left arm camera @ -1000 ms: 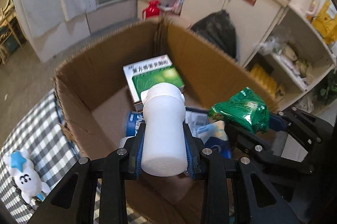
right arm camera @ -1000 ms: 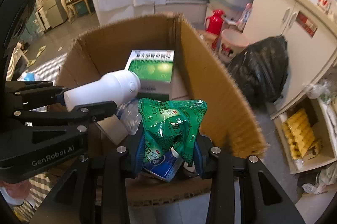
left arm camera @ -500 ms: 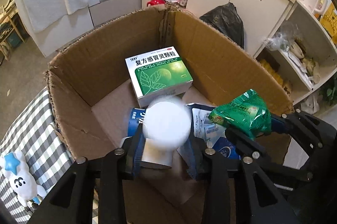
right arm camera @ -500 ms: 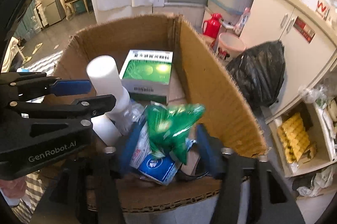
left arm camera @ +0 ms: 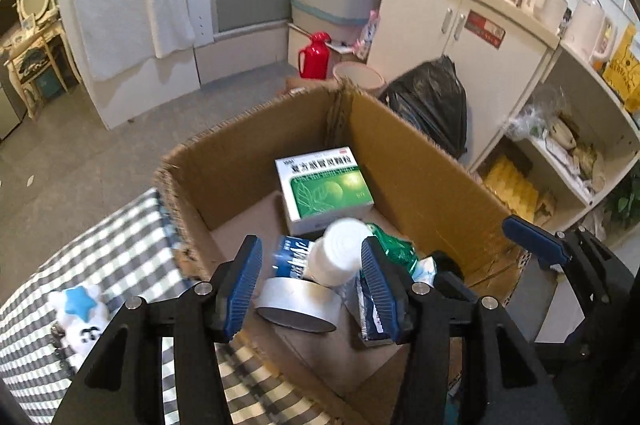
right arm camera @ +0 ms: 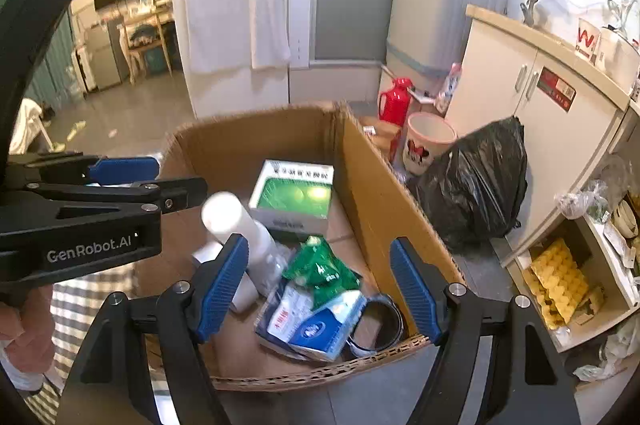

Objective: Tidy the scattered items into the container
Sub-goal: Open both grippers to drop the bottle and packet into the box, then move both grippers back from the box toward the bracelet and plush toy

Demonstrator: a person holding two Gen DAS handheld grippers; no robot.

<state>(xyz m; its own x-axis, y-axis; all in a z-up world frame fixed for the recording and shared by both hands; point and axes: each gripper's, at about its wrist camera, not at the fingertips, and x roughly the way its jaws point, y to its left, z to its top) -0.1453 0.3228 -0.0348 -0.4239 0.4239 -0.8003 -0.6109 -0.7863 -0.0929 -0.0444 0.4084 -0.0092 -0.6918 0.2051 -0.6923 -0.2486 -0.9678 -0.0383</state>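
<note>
The cardboard box [left arm camera: 420, 181] [right arm camera: 372, 169] holds a green-and-white medicine box [left arm camera: 324, 187] [right arm camera: 294, 195], a white bottle [left arm camera: 340, 251] [right arm camera: 240, 233] leaning inside, a green packet [left arm camera: 394, 251] [right arm camera: 320, 265], a tape roll [left arm camera: 298, 305] and blue-white packs [right arm camera: 316, 321]. My left gripper [left arm camera: 312, 285] is open and empty above the box's near edge. My right gripper [right arm camera: 320, 293] is open and empty above the packet. The right gripper also shows in the left wrist view [left arm camera: 532, 245], the left gripper in the right wrist view [right arm camera: 132, 181].
A white plush toy with a blue star [left arm camera: 78, 313] lies on the checked tablecloth [left arm camera: 108, 257] left of the box. Beyond the box stand a black rubbish bag [right arm camera: 476, 185], a red flask [right arm camera: 394, 101], a white cabinet [right arm camera: 532, 97] and shelves [left arm camera: 560, 153].
Both grippers opened. The white bottle dropped from my left gripper and the green packet from my right into the box. Both grippers pulled back and up from the box.
</note>
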